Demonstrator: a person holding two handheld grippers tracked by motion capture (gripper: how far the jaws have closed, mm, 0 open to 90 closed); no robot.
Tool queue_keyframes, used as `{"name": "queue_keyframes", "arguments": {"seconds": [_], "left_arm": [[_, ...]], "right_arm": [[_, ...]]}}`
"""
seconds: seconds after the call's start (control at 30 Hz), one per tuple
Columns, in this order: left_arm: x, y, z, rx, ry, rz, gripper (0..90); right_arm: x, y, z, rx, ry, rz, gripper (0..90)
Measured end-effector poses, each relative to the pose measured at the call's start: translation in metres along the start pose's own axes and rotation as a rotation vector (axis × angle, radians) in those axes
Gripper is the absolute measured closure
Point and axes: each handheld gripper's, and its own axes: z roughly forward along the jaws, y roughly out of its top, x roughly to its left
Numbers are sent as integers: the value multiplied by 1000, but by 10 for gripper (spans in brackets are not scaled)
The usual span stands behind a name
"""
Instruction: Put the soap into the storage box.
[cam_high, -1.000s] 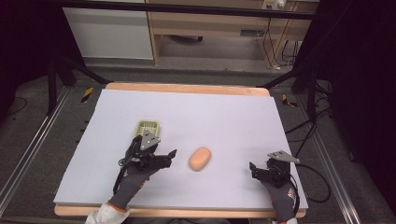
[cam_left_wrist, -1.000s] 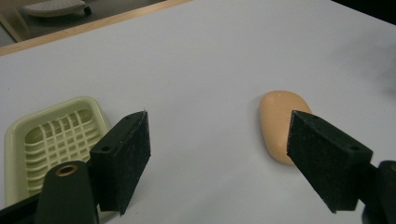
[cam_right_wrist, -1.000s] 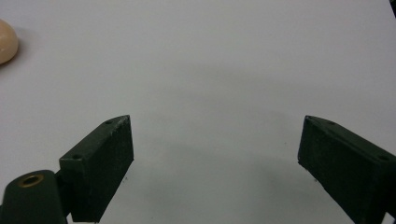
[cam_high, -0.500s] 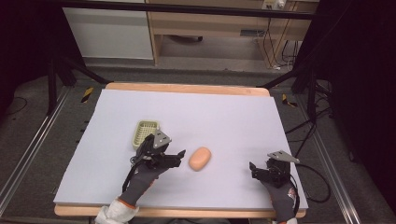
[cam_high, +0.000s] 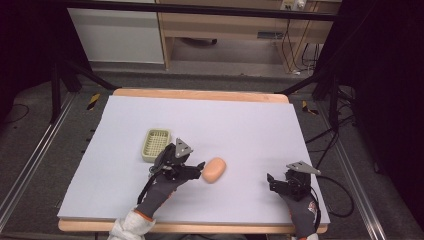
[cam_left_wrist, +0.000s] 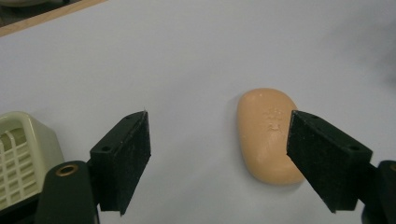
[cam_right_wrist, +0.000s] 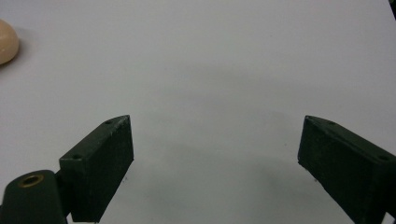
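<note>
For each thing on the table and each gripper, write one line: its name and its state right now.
soap bar: lying flat on the sheet, not gripped
soap dish: upright, empty
left gripper: open, beside the soap bar
right gripper: open, holding nothing

An embossed mark is showing on the top face of the soap (cam_left_wrist: 268, 133), toward its 12 o'clock end in the left gripper view, but it is reading too faint and small to make out. No other text is showing anywhere.
</note>
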Motion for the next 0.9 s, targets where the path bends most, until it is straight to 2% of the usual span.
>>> {"name": "queue_keyframes", "arguments": {"seconds": [0.9], "left_arm": [[-19,8,30,50,-33,17,205]], "right_arm": [[0,0,1,3,-2,-8,105]]}}
